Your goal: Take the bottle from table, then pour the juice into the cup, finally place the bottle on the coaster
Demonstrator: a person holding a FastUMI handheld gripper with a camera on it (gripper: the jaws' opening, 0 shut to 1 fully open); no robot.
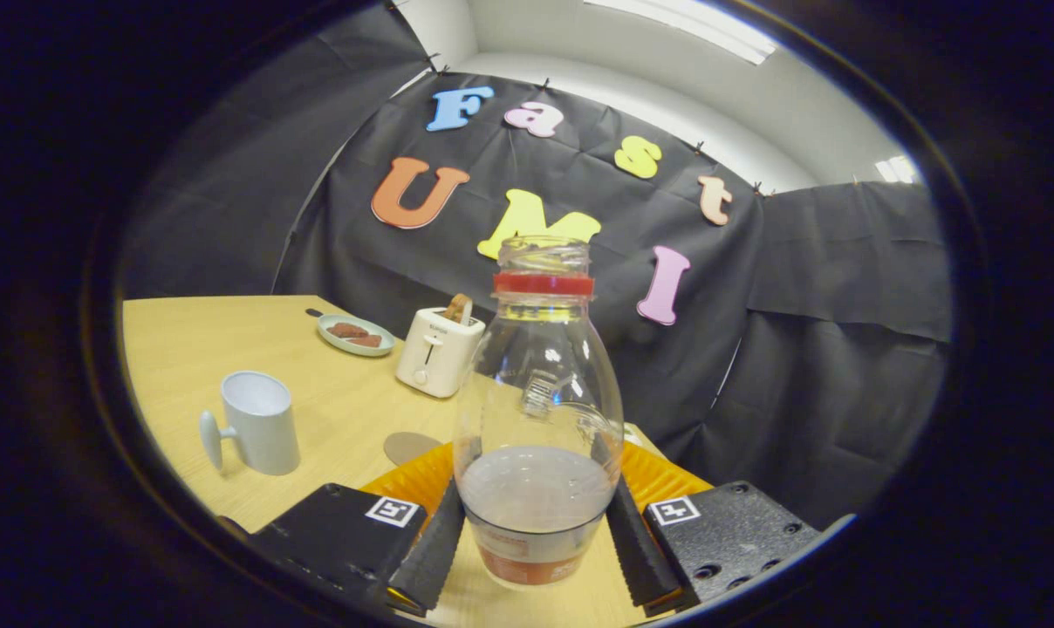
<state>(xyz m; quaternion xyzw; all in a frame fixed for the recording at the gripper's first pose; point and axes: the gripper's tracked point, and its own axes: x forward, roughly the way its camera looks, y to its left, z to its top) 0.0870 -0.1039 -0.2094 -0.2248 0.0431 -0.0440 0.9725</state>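
Black cloth wall (824, 349) behind pale wood table (187, 349); white ceiling, strip light (684, 26) overhead.

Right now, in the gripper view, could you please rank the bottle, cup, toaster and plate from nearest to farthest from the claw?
1. Bottle: between the fingers of the claw, both pressing on it.
2. Cup: ahead, left.
3. Toaster: beyond the bottle, slightly left.
4. Plate: farthest, beside the toaster, by the wall.

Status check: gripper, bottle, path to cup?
Gripper shut on bottle, upright, uncapped, partly full. Cup off to the side, upright. Coaster between them. Nothing blocking.
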